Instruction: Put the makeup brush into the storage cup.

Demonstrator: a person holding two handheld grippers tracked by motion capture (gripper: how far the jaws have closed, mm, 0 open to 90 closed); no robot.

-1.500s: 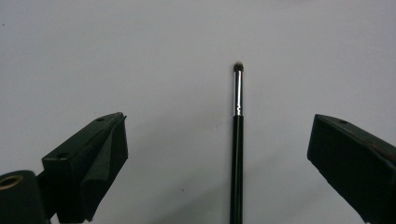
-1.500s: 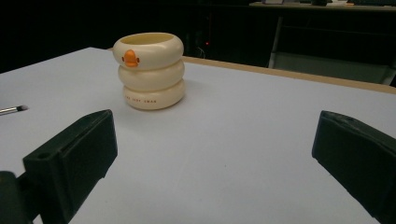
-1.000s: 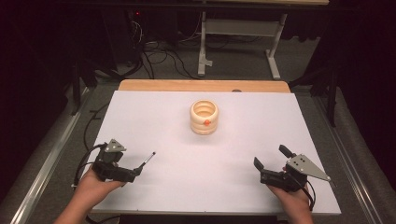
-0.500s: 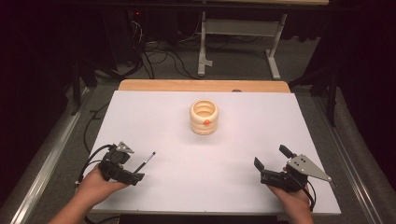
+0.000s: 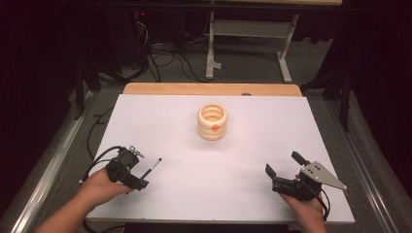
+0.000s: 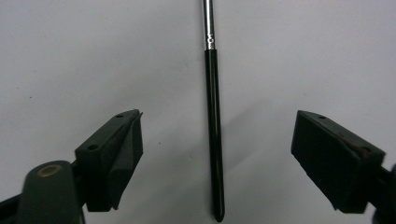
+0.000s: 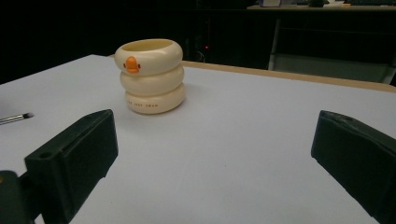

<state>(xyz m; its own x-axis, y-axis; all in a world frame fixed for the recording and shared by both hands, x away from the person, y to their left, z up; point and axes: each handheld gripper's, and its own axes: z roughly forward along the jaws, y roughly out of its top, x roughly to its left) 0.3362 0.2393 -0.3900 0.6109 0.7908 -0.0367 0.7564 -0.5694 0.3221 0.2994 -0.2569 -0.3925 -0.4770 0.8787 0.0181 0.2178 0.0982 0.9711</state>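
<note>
A thin black brush (image 6: 213, 140) with a silver ferrule lies flat on the white table (image 5: 204, 194), at front left (image 5: 151, 168). My left gripper (image 5: 137, 178) points down over its handle end. Its jaws (image 6: 218, 116) stand on either side of the handle without touching it, and they have just been closing. A cream ringed cup with an orange duck beak (image 5: 212, 122) stands upright at the table's middle back (image 7: 150, 77). At the front right my right gripper (image 5: 283, 163) rests open and empty (image 7: 215, 126), aimed at the cup. The brush tip (image 7: 14, 118) shows at far left there.
A wooden strip (image 5: 209, 89) runs along the table's far edge. Beyond it, cables (image 5: 160, 53) and a white stand's legs (image 5: 248, 43) sit on the dark floor. Metal rails (image 5: 53, 160) flank the table on both sides.
My left gripper has tipped down over the brush handle and its jaws have narrowed. The brush, the cup and my right gripper have stayed put.
</note>
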